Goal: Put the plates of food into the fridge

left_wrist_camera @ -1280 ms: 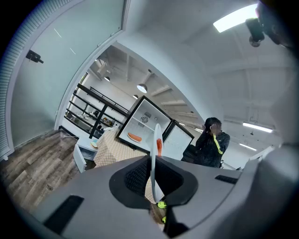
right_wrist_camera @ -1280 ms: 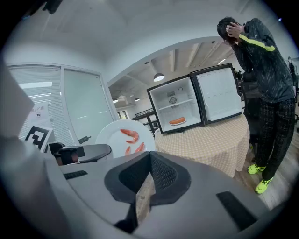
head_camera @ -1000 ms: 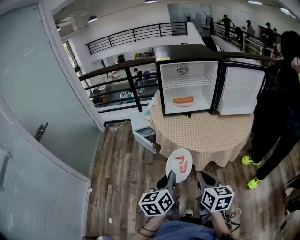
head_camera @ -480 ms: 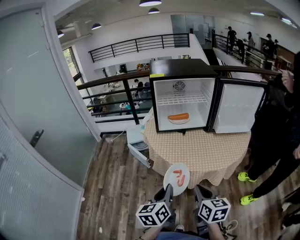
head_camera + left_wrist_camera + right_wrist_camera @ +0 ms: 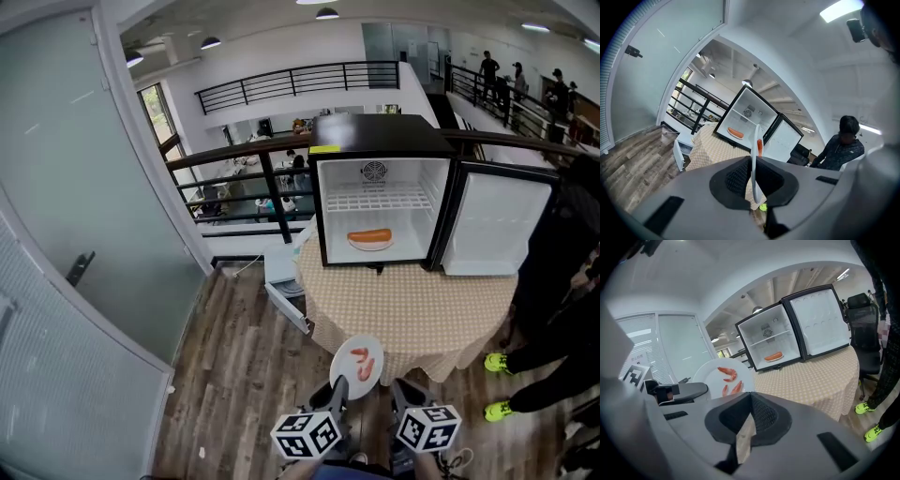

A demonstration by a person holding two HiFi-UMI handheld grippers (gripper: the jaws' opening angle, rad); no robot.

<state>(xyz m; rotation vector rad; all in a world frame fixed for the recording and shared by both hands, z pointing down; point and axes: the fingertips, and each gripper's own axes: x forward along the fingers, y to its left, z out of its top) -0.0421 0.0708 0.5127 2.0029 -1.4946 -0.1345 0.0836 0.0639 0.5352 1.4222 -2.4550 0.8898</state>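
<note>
Fridge (image 5: 375,141) comes first: it stands well ahead of both tongs, at the far side of the cloth-covered worktop (image 5: 412,314). Its door (image 5: 492,225) is swung wide on the right tongs' side. A plate with a sausage (image 5: 370,240) already lies on the fridge floor, beneath the wire shelf (image 5: 380,199).

The left tongs (image 5: 338,384) are clamped tight on the near rim of the plate of shrimp (image 5: 359,364), which juts out ahead of them toward the worktop's near edge. The right tongs (image 5: 397,386), just beside the left, have their jaws together and grip nothing.

The step in hand looks like the carry toward the fridge. The next move calls for reaching the plate across the worktop and through the opening. It must stay flat enough that the shrimp keep their place, and it needs free space beside the sausage plate or on the shelf before the left tongs let go.
</note>
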